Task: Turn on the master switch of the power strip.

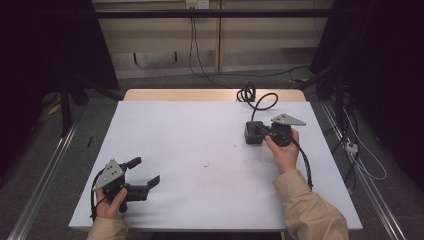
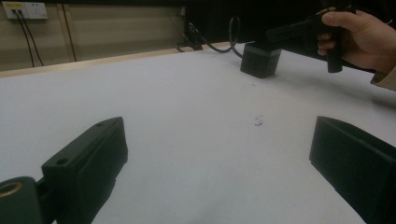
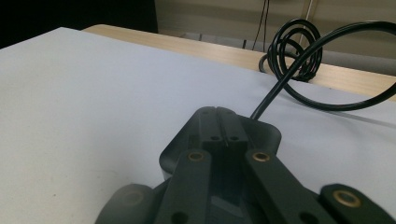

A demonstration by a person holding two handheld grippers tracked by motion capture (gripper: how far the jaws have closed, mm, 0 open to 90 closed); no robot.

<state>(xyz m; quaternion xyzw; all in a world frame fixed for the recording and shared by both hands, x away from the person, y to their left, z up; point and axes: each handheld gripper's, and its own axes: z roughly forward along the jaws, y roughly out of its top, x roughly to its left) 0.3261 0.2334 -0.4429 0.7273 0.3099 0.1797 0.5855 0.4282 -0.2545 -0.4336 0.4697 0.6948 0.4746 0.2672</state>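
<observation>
Hand-held gripper (image 3: 223,133) (shut) over black block (image 3: 261,135)

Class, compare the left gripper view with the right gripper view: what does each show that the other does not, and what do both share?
Left gripper view alone: the left gripper with its jaws wide apart over bare cloth, the person's right hand on the right gripper's handle, and a wall socket.

Right gripper view alone: the right gripper with its jaws shut together above the black box, seen close up.

Both: the white table cover, the black box, its coiled black cable and the wooden table edge.
</observation>
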